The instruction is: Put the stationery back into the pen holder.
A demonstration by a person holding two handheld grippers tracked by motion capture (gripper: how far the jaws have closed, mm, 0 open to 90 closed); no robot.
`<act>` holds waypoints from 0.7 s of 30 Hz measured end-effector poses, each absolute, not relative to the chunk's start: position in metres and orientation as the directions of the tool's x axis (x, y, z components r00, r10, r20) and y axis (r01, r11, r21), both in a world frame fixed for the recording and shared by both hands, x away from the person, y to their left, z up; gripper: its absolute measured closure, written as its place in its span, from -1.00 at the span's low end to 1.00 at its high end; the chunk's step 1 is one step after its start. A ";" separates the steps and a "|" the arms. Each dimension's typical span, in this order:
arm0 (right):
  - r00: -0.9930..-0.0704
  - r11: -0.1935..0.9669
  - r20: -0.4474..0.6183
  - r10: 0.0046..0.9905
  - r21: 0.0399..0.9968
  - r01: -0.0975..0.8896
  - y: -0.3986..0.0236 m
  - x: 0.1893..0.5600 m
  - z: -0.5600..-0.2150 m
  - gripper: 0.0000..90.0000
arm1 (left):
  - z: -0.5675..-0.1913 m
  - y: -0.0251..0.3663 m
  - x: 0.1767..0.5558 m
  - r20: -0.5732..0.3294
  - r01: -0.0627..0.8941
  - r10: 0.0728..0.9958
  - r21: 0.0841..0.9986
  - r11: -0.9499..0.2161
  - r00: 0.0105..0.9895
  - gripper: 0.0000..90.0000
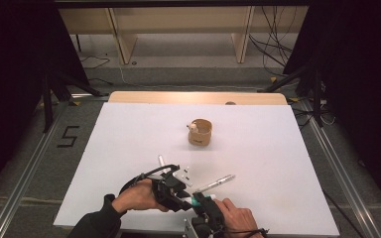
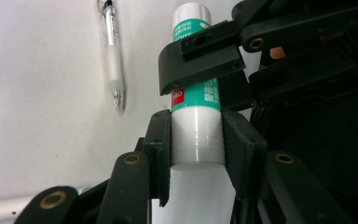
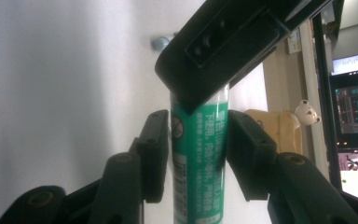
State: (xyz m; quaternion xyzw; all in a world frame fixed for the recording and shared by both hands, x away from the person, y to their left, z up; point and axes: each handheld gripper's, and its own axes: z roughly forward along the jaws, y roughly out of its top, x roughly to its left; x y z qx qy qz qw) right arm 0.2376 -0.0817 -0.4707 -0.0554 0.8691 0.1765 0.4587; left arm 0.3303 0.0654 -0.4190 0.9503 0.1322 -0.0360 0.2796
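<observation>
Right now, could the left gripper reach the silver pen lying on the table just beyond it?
Probably not yet. The left gripper is clamped on the glue stick, which the right gripper also grips. The silver pen lies close with bare table around it, but the jaws must let go first.

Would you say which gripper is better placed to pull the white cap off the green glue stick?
Left: the left gripper already clamps the white cap, while the right gripper steadies the green glue stick body.

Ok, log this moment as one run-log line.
left gripper: shut on glue stick cap end | right gripper: shut on its green body | pen: on table
</observation>
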 end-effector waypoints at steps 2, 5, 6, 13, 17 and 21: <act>-0.569 0.933 -0.821 0.054 0.245 -0.265 -0.081 0.237 -0.471 0.38 | -0.419 0.065 0.330 -0.143 0.272 0.232 0.521 -0.809 0.962 0.43; -0.555 0.936 -0.831 0.043 0.228 -0.269 -0.080 0.237 -0.472 0.43 | -0.419 0.065 0.330 -0.144 0.273 0.232 0.521 -0.809 0.962 0.43; -0.551 0.935 -0.833 0.045 0.229 -0.271 -0.080 0.237 -0.473 0.44 | -0.419 0.065 0.330 -0.147 0.275 0.233 0.521 -0.808 0.961 0.43; -0.526 0.939 -0.850 0.011 0.189 -0.287 -0.079 0.236 -0.474 0.46 | -0.420 0.065 0.331 -0.152 0.282 0.238 0.519 -0.807 0.959 0.42; -0.522 0.937 -0.853 0.005 0.186 -0.295 -0.079 0.236 -0.475 0.46 | -0.420 0.066 0.331 -0.158 0.282 0.234 0.512 -0.811 0.959 0.40; -0.522 0.940 -0.853 0.007 0.184 -0.288 -0.080 0.237 -0.475 0.47 | -0.417 0.071 0.331 -0.152 0.281 0.236 0.522 -0.806 0.960 0.15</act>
